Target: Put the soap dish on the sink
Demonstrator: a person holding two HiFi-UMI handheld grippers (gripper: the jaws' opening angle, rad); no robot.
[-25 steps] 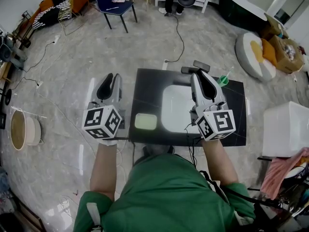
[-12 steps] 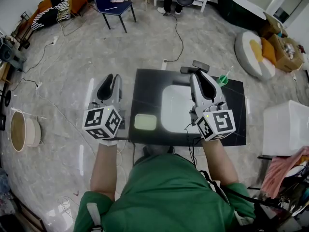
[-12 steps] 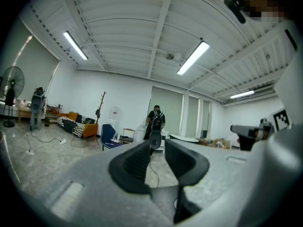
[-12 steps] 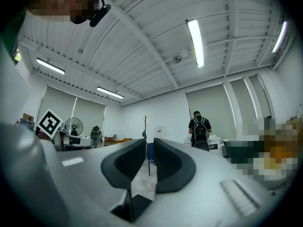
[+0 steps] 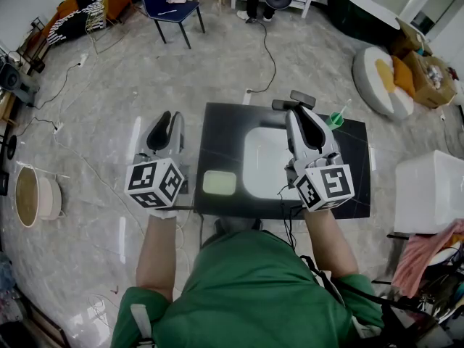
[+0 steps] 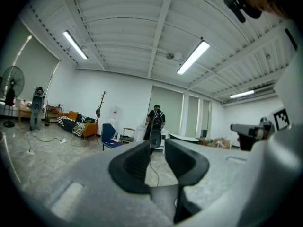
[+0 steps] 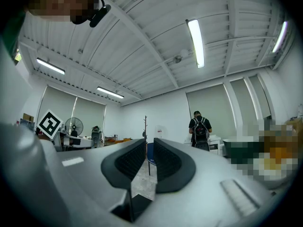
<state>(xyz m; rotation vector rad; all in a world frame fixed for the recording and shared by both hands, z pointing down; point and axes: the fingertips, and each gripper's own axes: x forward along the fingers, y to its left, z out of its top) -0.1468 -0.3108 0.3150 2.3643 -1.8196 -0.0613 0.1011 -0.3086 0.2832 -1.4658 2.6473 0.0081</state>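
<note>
The pale green soap dish [image 5: 218, 183] lies on the black counter [image 5: 221, 133], left of the white sink basin [image 5: 262, 162]. My left gripper [image 5: 165, 116] hovers off the counter's left edge, left of the dish and apart from it. Above the basin's right rim hangs my right gripper [image 5: 303, 113]. Both point level at the far room. In the left gripper view the left gripper [image 6: 156, 143] has its jaws nearly together with nothing between them; the right gripper [image 7: 149, 143] looks the same in the right gripper view. Neither gripper view shows the dish.
A dark faucet [image 5: 290, 101] stands at the basin's back edge, with a green cup [image 5: 334, 119] to its right. A white box [image 5: 431, 191] sits right of the counter. Cables cross the floor, and a blue chair [image 5: 170, 6] and a person [image 6: 156, 119] are far ahead.
</note>
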